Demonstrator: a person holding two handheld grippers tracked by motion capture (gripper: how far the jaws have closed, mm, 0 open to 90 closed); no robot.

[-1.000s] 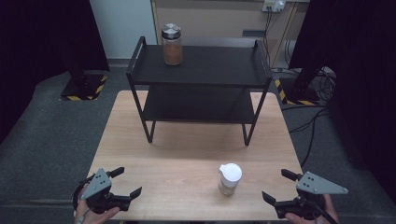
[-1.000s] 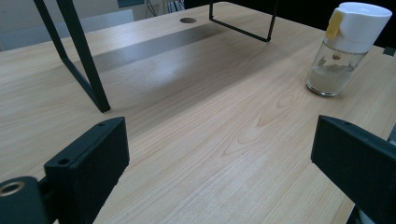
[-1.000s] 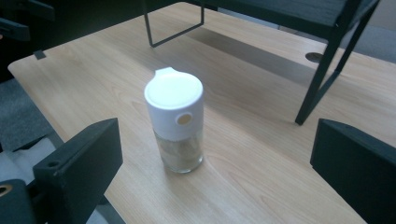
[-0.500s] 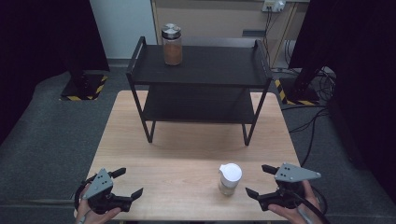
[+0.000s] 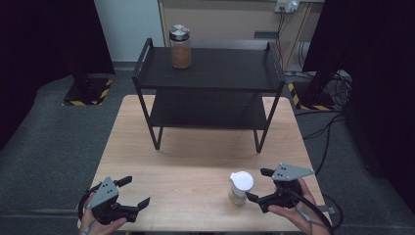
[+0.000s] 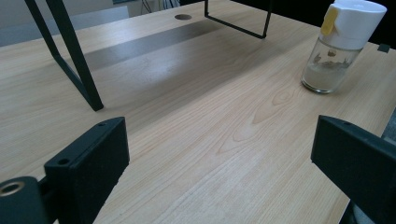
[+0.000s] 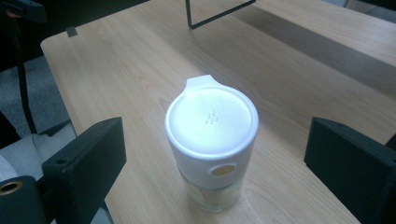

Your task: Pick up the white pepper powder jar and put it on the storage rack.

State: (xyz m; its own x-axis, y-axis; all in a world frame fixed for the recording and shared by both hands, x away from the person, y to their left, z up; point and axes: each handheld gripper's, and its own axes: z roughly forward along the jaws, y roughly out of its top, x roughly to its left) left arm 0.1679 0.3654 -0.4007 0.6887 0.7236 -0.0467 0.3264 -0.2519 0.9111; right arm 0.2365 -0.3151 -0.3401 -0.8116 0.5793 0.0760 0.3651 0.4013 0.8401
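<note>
- High view: my right gripper [image 5: 256, 185] sits at the near right of the table [image 5: 195, 161], jaws wide apart and just beside the small glass shaker [image 5: 241, 187] with its white cap. One jaw reaches past the shaker's far side and the other points at its near side, and neither touches it. The jaws have just been moving, first closing a little and then opening again, with nothing pressed between them. My left gripper [image 5: 133, 192] rests at the near left corner, well apart from the shaker, jaws spread and empty. A black two-level rack [image 5: 210, 73] stands at the far end with a brown-filled jar [image 5: 180, 46] on its top shelf.
- Left gripper view: both black jaws stand wide over bare wood. The shaker [image 6: 337, 44] is far off at the upper right, upright, with pale powder at the bottom.
- Right gripper view: the shaker [image 7: 211, 140] stands upright between my open jaws, roughly centred.
- Risks as I judge them: the shaker is tall, narrow and top-heavy, so a jaw arriving off-centre could nudge it over. If I close on the smooth plastic cap rather than the glass, it may slip or pop loose. It also stands near the table's front edge, so a push could send it off.
</note>
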